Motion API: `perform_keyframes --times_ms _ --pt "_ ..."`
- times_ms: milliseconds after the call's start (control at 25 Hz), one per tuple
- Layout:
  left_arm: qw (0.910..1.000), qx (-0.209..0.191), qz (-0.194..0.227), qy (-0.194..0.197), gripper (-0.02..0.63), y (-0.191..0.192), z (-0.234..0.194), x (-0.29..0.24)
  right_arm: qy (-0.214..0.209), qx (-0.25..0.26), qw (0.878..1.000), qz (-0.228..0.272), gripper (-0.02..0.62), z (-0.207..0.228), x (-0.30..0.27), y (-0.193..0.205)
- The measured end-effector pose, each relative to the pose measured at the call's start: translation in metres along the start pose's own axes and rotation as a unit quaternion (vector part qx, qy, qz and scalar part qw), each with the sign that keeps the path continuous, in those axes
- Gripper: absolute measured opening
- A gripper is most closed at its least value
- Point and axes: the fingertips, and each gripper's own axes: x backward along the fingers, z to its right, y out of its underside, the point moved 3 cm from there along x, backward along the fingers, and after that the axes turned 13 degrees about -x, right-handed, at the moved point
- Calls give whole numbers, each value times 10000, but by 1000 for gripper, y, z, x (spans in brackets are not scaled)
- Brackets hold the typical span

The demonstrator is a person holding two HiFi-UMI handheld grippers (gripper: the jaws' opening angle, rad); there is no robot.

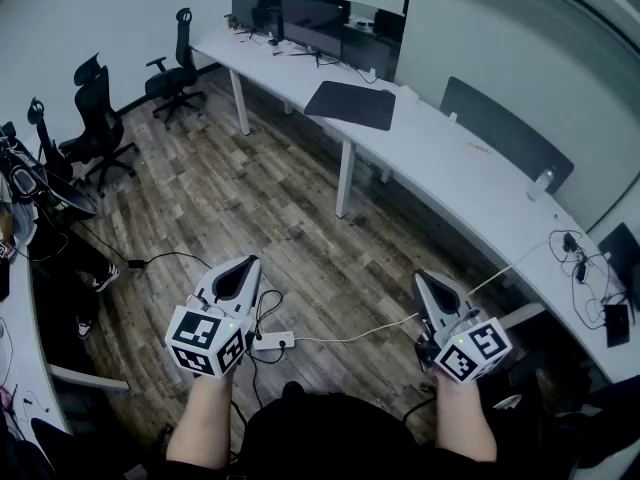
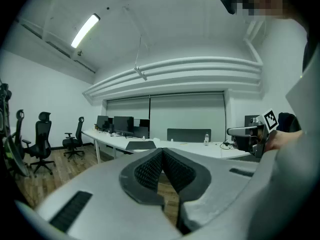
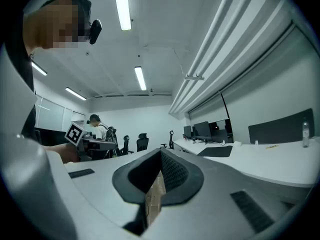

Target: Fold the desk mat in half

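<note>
The dark desk mat (image 1: 350, 105) lies flat on the long white desk (image 1: 470, 183) across the room, far from both grippers. It also shows as a dark slab in the left gripper view (image 2: 141, 145) and the right gripper view (image 3: 218, 151). My left gripper (image 1: 243, 265) hangs over the wooden floor, shut, with nothing between its jaws (image 2: 162, 152). My right gripper (image 1: 425, 281) is level beside it, also shut and empty (image 3: 161, 154). Each gripper sees the other: the right gripper (image 2: 252, 134) and the left gripper (image 3: 85, 140).
Monitors (image 1: 300, 18) stand at the desk's far end, and a grey divider panel (image 1: 505, 133) is behind it. Black office chairs (image 1: 100, 118) are at the left. A white power strip (image 1: 272, 342) with cables lies on the floor between the grippers. A person (image 3: 98, 127) stands far off.
</note>
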Motion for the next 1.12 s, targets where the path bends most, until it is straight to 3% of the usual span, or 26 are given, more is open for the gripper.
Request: perform_keyframes --times_ms 480,1120 --pt "9995 121 -259 107 8 12 16 -2 -59 -184 9997 -137 2 3 12 11" --pt "9996 73 -202 193 8 6 74 -13 -5 -68 9999 -80 2 28 69 8"
